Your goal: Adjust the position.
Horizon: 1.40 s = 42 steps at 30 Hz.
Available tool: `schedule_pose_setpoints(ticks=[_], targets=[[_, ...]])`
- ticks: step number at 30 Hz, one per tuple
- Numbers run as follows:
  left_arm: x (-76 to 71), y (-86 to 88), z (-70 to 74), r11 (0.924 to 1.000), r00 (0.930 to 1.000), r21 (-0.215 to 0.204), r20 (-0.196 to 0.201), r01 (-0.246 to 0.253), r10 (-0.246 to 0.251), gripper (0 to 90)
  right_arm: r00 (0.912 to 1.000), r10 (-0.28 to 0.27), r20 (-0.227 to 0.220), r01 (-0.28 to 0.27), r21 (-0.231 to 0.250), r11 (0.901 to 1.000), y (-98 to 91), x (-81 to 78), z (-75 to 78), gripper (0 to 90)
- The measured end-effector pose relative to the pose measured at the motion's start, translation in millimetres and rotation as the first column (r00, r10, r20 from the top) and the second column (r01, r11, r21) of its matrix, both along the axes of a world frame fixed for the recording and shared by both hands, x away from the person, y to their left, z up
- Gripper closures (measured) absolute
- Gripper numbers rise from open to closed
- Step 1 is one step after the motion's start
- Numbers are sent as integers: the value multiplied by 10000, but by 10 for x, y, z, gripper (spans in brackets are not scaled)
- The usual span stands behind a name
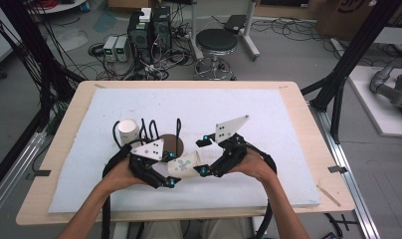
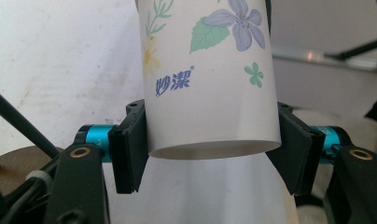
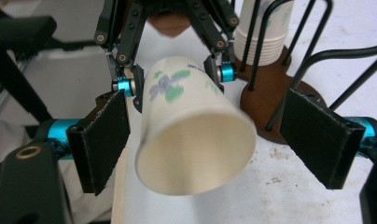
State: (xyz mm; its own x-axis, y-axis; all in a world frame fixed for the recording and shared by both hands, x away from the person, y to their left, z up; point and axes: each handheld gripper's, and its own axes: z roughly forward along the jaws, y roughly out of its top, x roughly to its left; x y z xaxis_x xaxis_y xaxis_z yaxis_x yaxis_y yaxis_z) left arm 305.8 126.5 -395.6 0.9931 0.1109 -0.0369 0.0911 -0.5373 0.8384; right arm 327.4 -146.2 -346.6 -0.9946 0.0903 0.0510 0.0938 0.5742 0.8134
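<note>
A white paper cup (image 1: 185, 165) with a flower print lies on its side above the white board, and my left gripper (image 1: 174, 170) is shut on it near its base. In the left gripper view the cup (image 2: 210, 70) sits squeezed between both black pads (image 2: 128, 154). Its open mouth (image 3: 196, 149) faces my right gripper (image 3: 210, 135), which is open with one jaw on either side of the rim, apart from it. From above, the right gripper (image 1: 204, 155) stands just right of the cup.
A brown round holder base (image 1: 173, 144) with black wire uprights stands behind the cup. A stack of paper cups (image 1: 128, 131) stands at its left, also seen as the stack (image 3: 263, 28). The white board (image 1: 288, 149) covers the wooden table; a stool (image 1: 216, 42) and floor cables lie beyond.
</note>
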Motion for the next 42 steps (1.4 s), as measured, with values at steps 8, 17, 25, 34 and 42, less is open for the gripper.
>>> schedule_pose_setpoints(ticks=[8,17,25,34,42], targets=[[-73,121,-136,9820,9987,-1830,91,-469,494,354,9990,-364,-269,392,1143,9927,-154,-19,-113,170],[-104,204,-164,9588,9975,-2790,292,-533,639,354,9981,-412,-457,488,1806,9823,-231,-33,-213,170],[-85,249,-150,9495,9968,-3085,352,-571,714,355,9980,-299,-554,391,1746,9839,-228,-43,-267,170],[-75,236,-73,9428,9961,-3295,513,-516,725,355,9981,-110,-613,209,1637,9863,-150,-57,-321,170],[-68,185,-33,9399,9965,-3394,576,-378,609,355,9979,57,-653,52,1665,9860,-73,-51,-345,176]])
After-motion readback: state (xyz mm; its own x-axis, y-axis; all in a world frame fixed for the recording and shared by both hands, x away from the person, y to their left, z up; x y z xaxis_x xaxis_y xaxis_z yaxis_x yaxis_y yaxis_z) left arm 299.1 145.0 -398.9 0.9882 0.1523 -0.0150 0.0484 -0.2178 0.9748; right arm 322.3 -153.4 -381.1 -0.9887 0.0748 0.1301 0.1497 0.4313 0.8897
